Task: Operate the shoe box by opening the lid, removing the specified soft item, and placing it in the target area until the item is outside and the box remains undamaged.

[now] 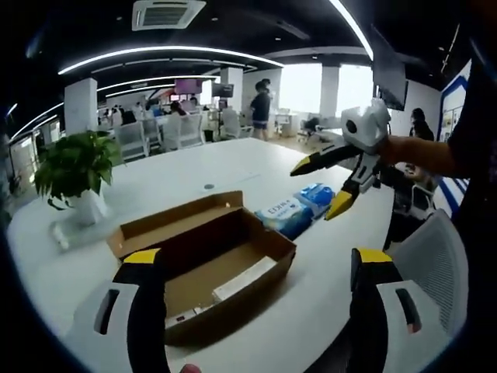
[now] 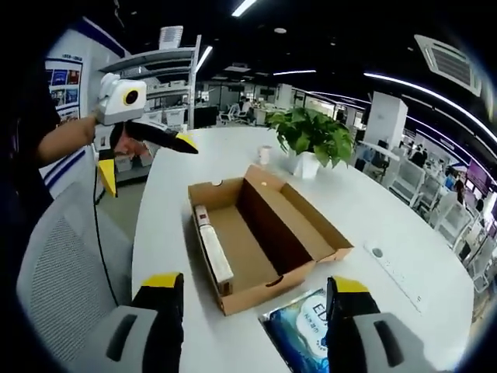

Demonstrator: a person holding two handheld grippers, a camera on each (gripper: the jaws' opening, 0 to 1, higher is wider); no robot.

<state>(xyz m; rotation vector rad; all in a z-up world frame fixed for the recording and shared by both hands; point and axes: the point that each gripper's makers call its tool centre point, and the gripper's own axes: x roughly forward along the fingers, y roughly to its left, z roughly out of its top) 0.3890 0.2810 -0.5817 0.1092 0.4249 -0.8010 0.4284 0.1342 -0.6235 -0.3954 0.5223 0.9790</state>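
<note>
Brown cardboard shoe box (image 1: 208, 264) (image 2: 260, 233) sits open on the white bench (image 1: 256, 163) (image 2: 365, 217), lid flap folded back flat along one long side. Interior mostly bare; a pale flat strip lies along one inner wall. Soft blue packet (image 1: 287, 216) (image 2: 299, 330) lies outside on the bench, just beside the box's end, a second blue packet (image 1: 317, 194) next to it.
</note>
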